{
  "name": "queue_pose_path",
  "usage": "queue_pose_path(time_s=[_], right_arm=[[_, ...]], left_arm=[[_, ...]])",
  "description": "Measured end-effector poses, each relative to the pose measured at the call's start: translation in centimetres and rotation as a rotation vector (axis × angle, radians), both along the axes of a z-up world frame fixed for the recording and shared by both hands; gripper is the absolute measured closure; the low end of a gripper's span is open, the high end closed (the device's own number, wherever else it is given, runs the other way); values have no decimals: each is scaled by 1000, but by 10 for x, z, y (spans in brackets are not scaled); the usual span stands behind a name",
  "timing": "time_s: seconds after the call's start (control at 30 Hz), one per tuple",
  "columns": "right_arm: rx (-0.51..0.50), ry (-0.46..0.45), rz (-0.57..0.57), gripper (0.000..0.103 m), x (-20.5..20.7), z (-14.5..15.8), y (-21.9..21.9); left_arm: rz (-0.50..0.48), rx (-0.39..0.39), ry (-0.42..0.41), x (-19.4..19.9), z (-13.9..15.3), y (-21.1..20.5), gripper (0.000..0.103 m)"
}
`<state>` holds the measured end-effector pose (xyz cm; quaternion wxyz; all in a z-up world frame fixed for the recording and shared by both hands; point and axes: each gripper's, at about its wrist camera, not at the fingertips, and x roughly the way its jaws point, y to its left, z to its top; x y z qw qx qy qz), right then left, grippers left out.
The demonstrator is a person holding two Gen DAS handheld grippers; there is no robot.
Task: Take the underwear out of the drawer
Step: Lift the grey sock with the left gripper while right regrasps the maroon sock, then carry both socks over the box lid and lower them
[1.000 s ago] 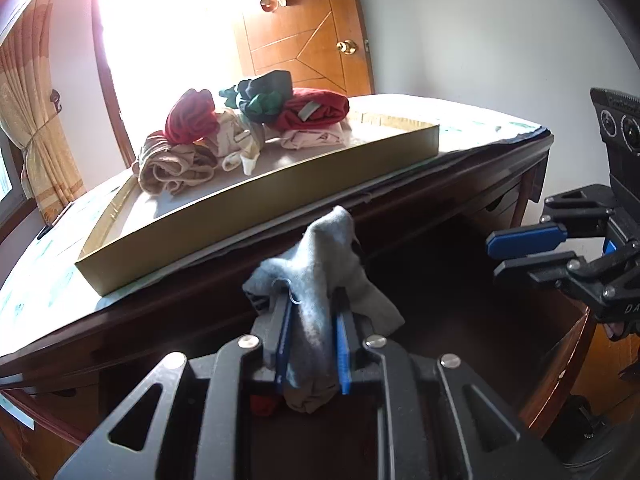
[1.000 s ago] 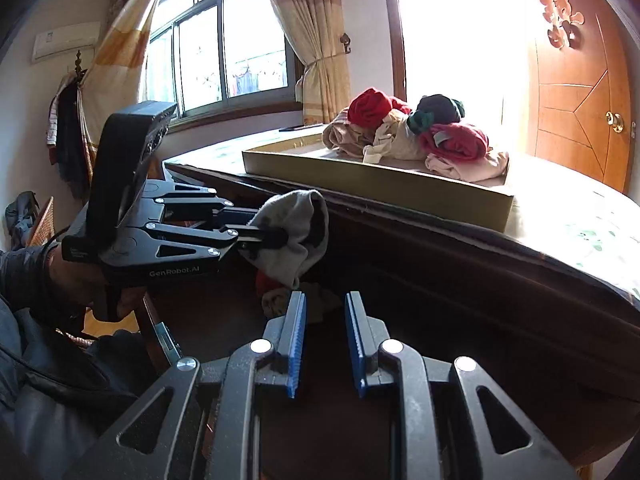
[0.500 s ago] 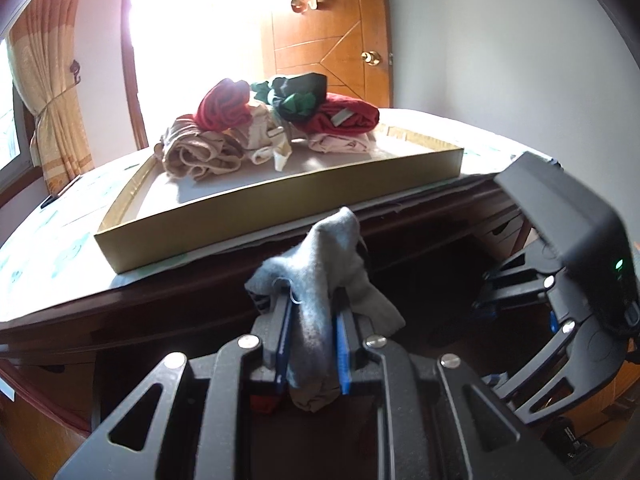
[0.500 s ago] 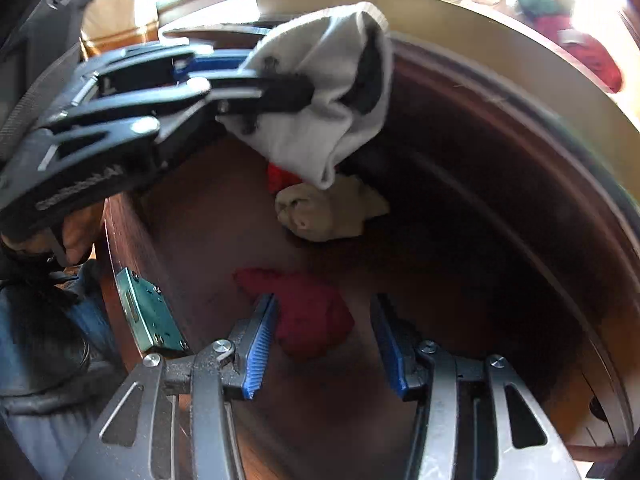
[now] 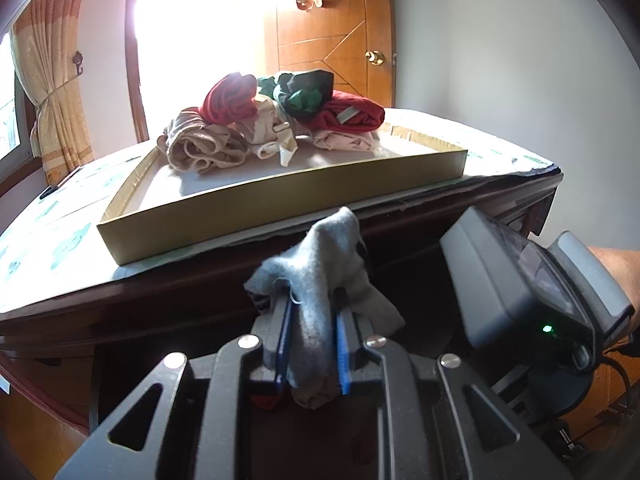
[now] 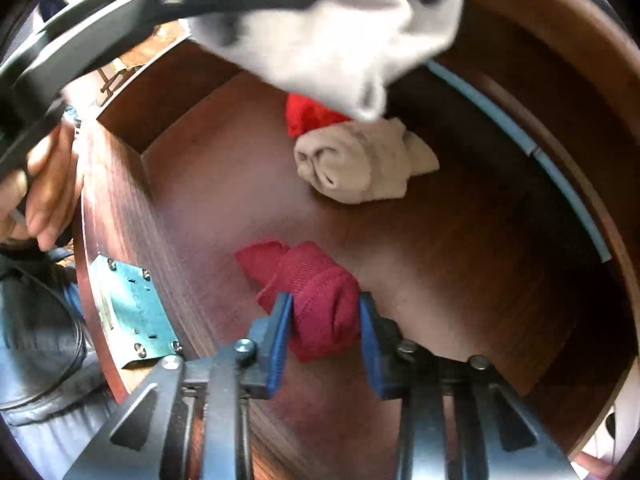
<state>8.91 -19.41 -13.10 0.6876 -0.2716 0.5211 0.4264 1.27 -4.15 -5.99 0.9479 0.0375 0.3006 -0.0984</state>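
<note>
My left gripper (image 5: 312, 304) is shut on a grey piece of underwear (image 5: 324, 252) and holds it up in front of the desk edge. In the right wrist view that grey piece (image 6: 340, 28) hangs over the open wooden drawer (image 6: 460, 260). My right gripper (image 6: 324, 308) points down into the drawer, its jaws closing on a dark red rolled underwear (image 6: 316, 280), with both blue pads against the cloth. Farther in lie a beige roll (image 6: 360, 164) and a bright red piece (image 6: 308, 114), partly hidden by the grey one.
A gold cardboard tray (image 5: 280, 204) on the desk top holds a pile of clothes (image 5: 272, 120). The right gripper's grey housing (image 5: 520, 292) stands to the right of my left gripper. A metal lock plate (image 6: 128, 312) sits on the drawer front. A hand (image 6: 44, 184) grips the left tool.
The right gripper tipped down into the drawer, opened around the dark red underwear and has closed onto it. The left gripper kept hold of the grey piece, almost in place.
</note>
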Motion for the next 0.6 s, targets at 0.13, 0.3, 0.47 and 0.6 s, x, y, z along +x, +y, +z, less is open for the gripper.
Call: queue_pose_path(time_s=[0.13,0.3,0.47,0.6], right_arm=[[62,-97,-18,75,-8,14,-11],[178,-207,-43,75,-25,37,-33],[279,-287,-73,75,-41,62,-57],[341,-342,-92,75,-51,79,-61]], left_arm=[[1,1,-8,-2,1,-1,86],[6,-9,-22,-4,5,2,86],[11,-10,-57,-7,16,3,86],[10,-11,-80,-10,25,2,86]])
